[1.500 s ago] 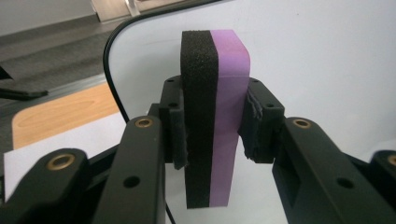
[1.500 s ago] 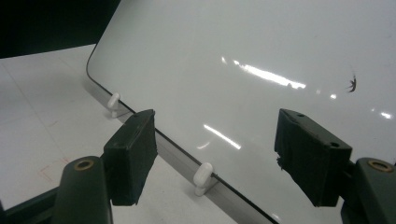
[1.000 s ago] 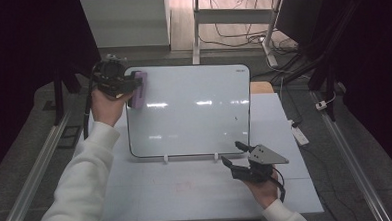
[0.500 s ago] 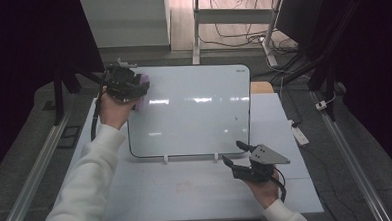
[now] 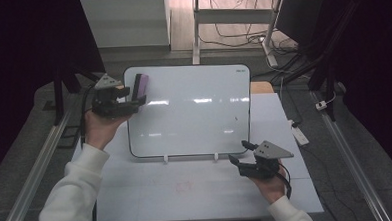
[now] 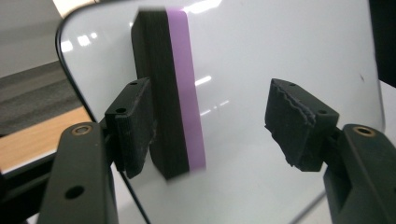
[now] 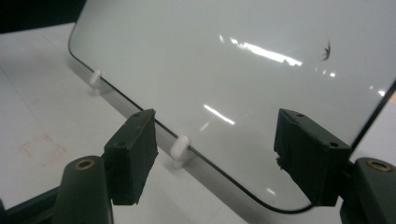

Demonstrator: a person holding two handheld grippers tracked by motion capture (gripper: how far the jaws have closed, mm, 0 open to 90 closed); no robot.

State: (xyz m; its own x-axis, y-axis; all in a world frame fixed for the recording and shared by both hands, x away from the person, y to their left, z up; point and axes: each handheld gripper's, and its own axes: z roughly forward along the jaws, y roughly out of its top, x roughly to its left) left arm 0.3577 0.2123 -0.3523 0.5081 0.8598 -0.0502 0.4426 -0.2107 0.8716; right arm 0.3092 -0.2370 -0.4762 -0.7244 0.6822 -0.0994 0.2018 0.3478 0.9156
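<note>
A black block eraser with a purple felt face (image 5: 141, 88) sticks upright on the glossy white whiteboard with rounded corners and a thin black rim (image 5: 194, 110), near the board's 10 o'clock corner. The left hand-held gripper (image 5: 133, 99) sits at the eraser's 8 o'clock; its jaws have just been opening. In the left gripper view the eraser (image 6: 170, 93) stands between the jaws, one pad lying against its black side and the other well apart from the purple face, so nothing is clamped.

The right hand-held gripper (image 5: 238, 153) hovers over the white tabletop (image 5: 152, 192) at the board's 5 o'clock, jaws spread wide with nothing between them. In the right gripper view they frame the board's lower rim and one of two small white clip feet (image 7: 179, 150) propping it.

A small dark pen mark (image 5: 236, 118) sits at the board's 3 o'clock side. A faint red square outline (image 5: 183, 186) marks the tabletop at 6 o'clock. Nothing stands between either gripper and the board.
</note>
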